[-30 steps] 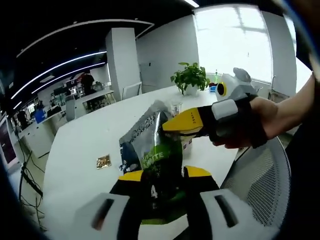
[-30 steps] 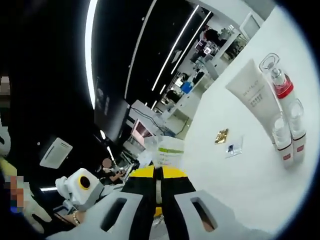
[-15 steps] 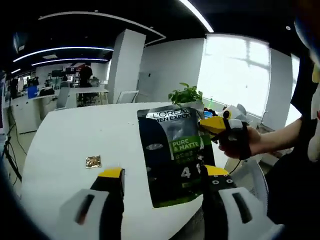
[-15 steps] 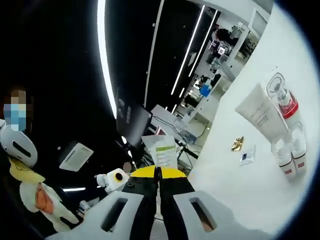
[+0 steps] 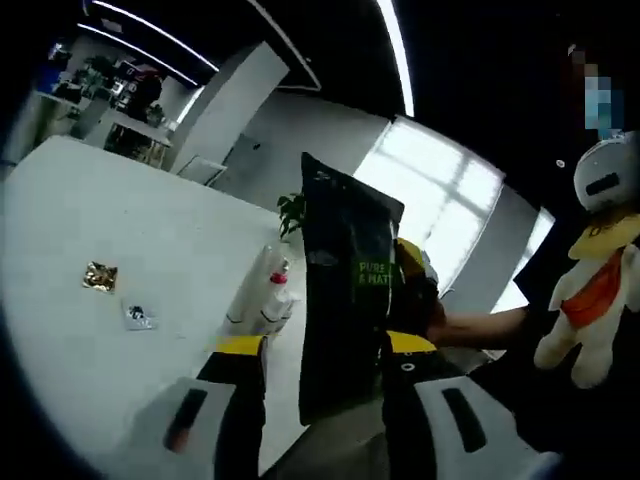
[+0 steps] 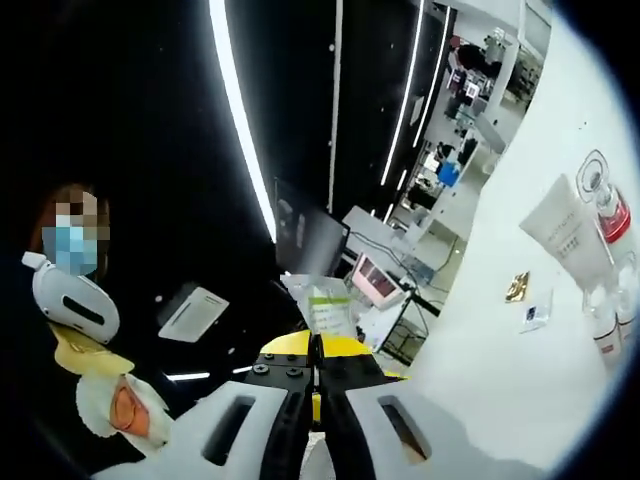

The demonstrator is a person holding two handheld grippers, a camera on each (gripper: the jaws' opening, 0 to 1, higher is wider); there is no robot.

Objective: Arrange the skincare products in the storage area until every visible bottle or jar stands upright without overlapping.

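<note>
Open-plan office under a dark ceiling. Long linear ceiling lights (image 5: 398, 45) ran overhead; in the right gripper view more light strips (image 6: 236, 130) crossed the black ceiling. A large white desk (image 5: 60, 220) spread across the left of the left gripper view. Beyond its far edge stood a white square column (image 5: 225, 110) and a pale grey wall. Bright windows (image 5: 440, 205) glared at the far right. A potted plant (image 5: 291, 213) sat at the desk's far edge. Farther workstations with monitors (image 6: 375, 275) showed in the right gripper view.
</note>
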